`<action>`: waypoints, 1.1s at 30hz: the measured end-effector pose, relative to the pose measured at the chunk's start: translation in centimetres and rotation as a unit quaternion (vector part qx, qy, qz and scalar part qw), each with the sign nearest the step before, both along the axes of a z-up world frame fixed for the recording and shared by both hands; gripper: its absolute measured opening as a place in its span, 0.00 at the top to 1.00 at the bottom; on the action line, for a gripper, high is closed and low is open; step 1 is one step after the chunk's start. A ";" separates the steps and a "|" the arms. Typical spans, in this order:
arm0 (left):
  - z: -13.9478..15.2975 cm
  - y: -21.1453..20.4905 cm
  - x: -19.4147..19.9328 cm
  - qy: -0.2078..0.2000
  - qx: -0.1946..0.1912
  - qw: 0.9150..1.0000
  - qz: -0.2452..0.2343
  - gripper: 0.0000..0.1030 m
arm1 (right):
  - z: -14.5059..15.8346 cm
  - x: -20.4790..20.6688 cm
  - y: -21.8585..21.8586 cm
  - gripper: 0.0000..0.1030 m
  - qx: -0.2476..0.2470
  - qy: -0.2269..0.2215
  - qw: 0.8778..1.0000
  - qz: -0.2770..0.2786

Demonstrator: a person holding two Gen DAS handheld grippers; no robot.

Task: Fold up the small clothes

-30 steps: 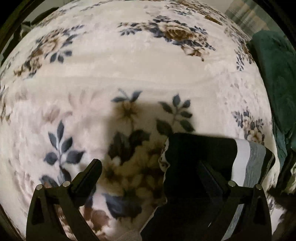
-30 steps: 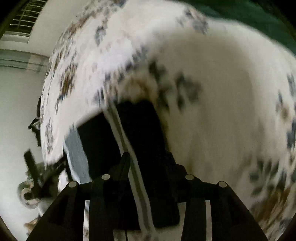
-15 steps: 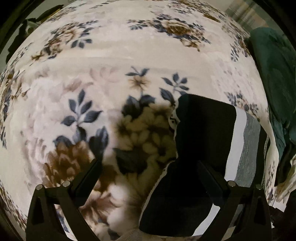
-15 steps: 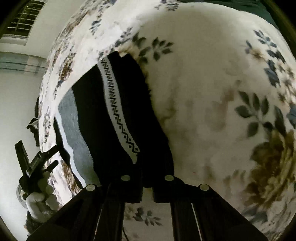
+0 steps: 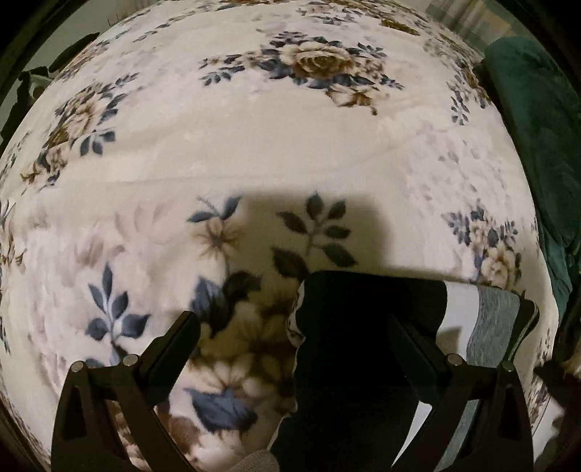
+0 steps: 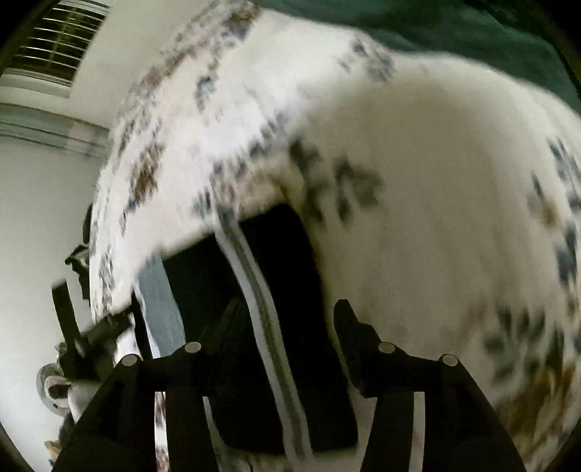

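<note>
A small folded black garment (image 5: pixel 366 326) with a white patterned band and a grey stripe (image 5: pixel 490 326) lies on the floral blanket (image 5: pixel 254 145). In the left wrist view my left gripper (image 5: pixel 294 337) is open, its right finger over the garment, its left finger over bare blanket. In the blurred right wrist view the same garment (image 6: pixel 283 276) lies under my right gripper (image 6: pixel 287 319), which is open with its fingers on either side of the white band (image 6: pixel 254 290). The left gripper and hand show at the far left (image 6: pixel 90 334).
A dark green blanket (image 5: pixel 537 109) is bunched along the bed's right side and also shows in the right wrist view (image 6: pixel 435 25). A white wall with a vent (image 6: pixel 54 47) lies beyond the bed edge.
My right gripper was shut low on the garment's near edge half a second ago; now it is open and moving fast. The left view has dropped back closer to the blanket.
</note>
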State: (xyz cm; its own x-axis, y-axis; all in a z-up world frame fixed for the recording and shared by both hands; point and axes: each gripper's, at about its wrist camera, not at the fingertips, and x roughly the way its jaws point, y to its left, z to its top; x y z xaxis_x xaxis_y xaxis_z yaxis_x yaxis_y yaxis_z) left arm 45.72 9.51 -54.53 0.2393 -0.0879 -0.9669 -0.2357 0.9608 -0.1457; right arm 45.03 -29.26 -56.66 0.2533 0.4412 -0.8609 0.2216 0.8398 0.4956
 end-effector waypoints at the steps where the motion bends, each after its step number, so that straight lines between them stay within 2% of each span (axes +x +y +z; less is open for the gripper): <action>1: -0.1 0.0 0.1 0.001 0.000 1.000 0.002 0.00 | -0.3 1.4 0.3 0.48 0.004 -0.007 1.000 0.007; 3: -0.3 0.0 0.1 0.003 -0.004 1.000 0.006 0.00 | -1.2 3.4 1.1 0.48 0.014 -0.006 1.000 0.018; 5: -0.4 0.0 0.1 0.004 -0.006 1.000 0.010 0.00 | -2.2 5.2 3.0 0.51 0.015 0.012 0.999 0.049; 6: -0.5 0.0 0.1 0.004 -0.009 1.000 0.012 0.00 | -2.4 5.9 4.3 0.59 0.000 0.009 0.998 0.057; 7: -0.5 0.0 0.1 0.005 -0.011 1.000 0.013 0.00 | -2.2 5.8 4.8 0.92 -0.015 0.001 0.998 0.062; 11: -0.8 0.1 0.3 0.006 -0.026 1.000 0.015 0.00 | -1.2 6.5 4.2 0.95 -0.045 -0.028 0.997 0.047; 14: -1.1 0.1 0.7 0.008 -0.048 0.999 0.015 0.00 | -1.5 6.8 2.1 0.95 -0.054 -0.015 0.998 -0.002; 16: -1.6 -0.4 1.4 0.014 -0.051 0.999 0.007 0.00 | -2.3 7.2 2.0 0.95 -0.079 -0.003 0.997 -0.014; 18: -2.7 -0.7 2.4 0.033 -0.056 0.998 -0.004 0.00 | -2.7 7.8 3.0 0.95 -0.119 -0.004 0.993 -0.004; 22: -3.5 0.2 3.1 0.048 -0.083 0.995 0.006 0.00 | -4.5 9.2 5.0 0.95 -0.146 0.020 0.988 0.035; 25: -1.9 0.9 2.4 0.029 -0.095 0.995 -0.003 0.00 | -5.4 10.1 4.5 0.92 -0.115 0.050 0.991 0.048; 27: -0.6 1.7 0.9 0.016 -0.101 0.995 -0.004 0.00 | -5.2 10.0 3.3 0.74 -0.079 0.066 0.994 0.039; 28: -0.3 1.9 0.3 0.013 -0.106 0.994 -0.003 0.00 | -4.9 9.5 2.5 0.57 -0.065 0.071 0.995 0.032; 29: 0.0 2.3 -0.6 0.013 -0.116 0.993 -0.003 0.00 | -4.5 9.0 1.7 0.53 -0.049 0.068 0.996 0.027; 31: 0.1 2.9 -2.7 0.018 -0.137 0.990 0.003 0.00 | -3.8 7.1 0.5 0.53 -0.017 0.066 0.997 0.029; 33: -0.1 3.0 -5.4 0.029 -0.153 0.988 0.010 0.00 | -3.9 4.7 -0.3 0.53 0.008 0.081 0.996 0.035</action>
State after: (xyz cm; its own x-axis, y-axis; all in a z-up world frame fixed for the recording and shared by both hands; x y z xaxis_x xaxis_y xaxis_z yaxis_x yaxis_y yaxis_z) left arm 40.36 12.52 -54.65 0.1886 -0.3745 -0.9078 -0.2705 0.8689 -0.4146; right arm 49.72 -29.60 -60.58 0.0793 0.4676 -0.8804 0.2413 0.8479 0.4721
